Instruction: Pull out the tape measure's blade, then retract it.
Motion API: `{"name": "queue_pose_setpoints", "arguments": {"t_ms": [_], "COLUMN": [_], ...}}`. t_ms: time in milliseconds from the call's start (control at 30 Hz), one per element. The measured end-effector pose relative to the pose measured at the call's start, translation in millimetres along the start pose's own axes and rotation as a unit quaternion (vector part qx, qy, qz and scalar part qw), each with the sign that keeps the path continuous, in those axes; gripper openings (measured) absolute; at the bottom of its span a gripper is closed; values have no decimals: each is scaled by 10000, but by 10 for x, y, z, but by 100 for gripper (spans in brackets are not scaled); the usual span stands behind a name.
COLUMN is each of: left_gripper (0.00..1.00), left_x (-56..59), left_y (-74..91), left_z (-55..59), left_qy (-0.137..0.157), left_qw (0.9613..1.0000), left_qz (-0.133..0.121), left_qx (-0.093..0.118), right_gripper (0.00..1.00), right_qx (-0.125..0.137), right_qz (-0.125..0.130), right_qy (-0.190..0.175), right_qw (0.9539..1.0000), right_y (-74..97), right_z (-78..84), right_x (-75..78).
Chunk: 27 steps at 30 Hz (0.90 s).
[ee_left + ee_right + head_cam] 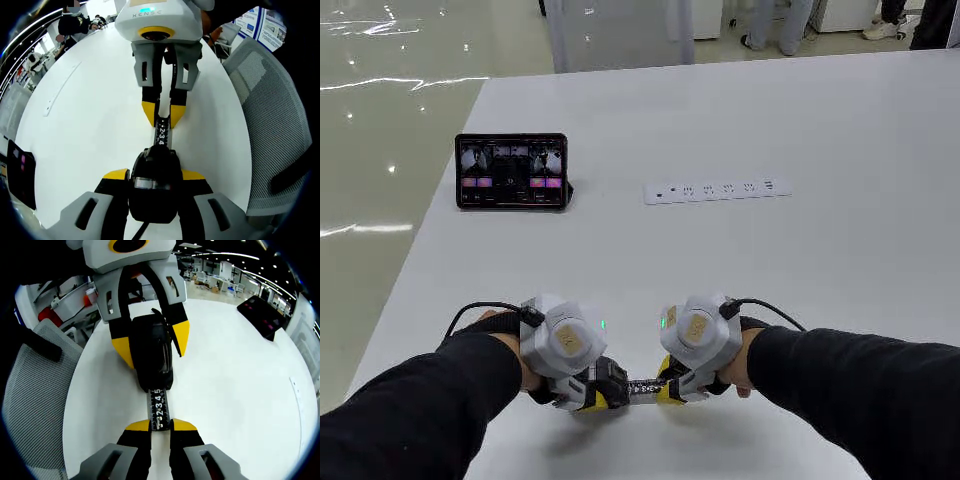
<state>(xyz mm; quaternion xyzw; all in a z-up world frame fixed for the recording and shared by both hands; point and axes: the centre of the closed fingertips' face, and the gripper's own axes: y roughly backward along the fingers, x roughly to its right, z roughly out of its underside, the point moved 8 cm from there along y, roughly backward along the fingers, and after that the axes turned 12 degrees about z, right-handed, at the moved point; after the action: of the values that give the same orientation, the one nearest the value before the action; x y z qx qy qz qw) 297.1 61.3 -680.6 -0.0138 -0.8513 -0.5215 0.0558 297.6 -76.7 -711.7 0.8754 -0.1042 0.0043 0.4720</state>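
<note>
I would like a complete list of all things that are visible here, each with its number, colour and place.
tape measure: one, black case, between the left gripper's jaws
blade: one, dark with pale numerals, a short length drawn out of the case
tablet: one, black, screen lit, propped on the table's far left
power strip: one, white, flat on the table's middle
table: one, white
chair: one, grey mesh, beside the table
left gripper: one, pale grey with yellow tips, shut on the tape measure
right gripper: one, same colours, shut on the blade's end
sleeves: two, black, near edge
</note>
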Motion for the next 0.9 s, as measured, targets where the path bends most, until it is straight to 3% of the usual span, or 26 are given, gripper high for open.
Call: {"name": "queue_pose_setpoints", "arguments": {"t_ms": [900], "left_gripper": [33], "left_x": [2], "left_y": [-6], "left_z": [2], "left_qy": [10], "left_qw": [10000], "left_qz": [3], "left_qx": [15], "right_gripper": [9], "right_qx": [-51], "right_qz": [23], "right_qy": [-32], "right_qw": [10000], "right_y": [82], "right_z": [143], "right_x": [42]}}
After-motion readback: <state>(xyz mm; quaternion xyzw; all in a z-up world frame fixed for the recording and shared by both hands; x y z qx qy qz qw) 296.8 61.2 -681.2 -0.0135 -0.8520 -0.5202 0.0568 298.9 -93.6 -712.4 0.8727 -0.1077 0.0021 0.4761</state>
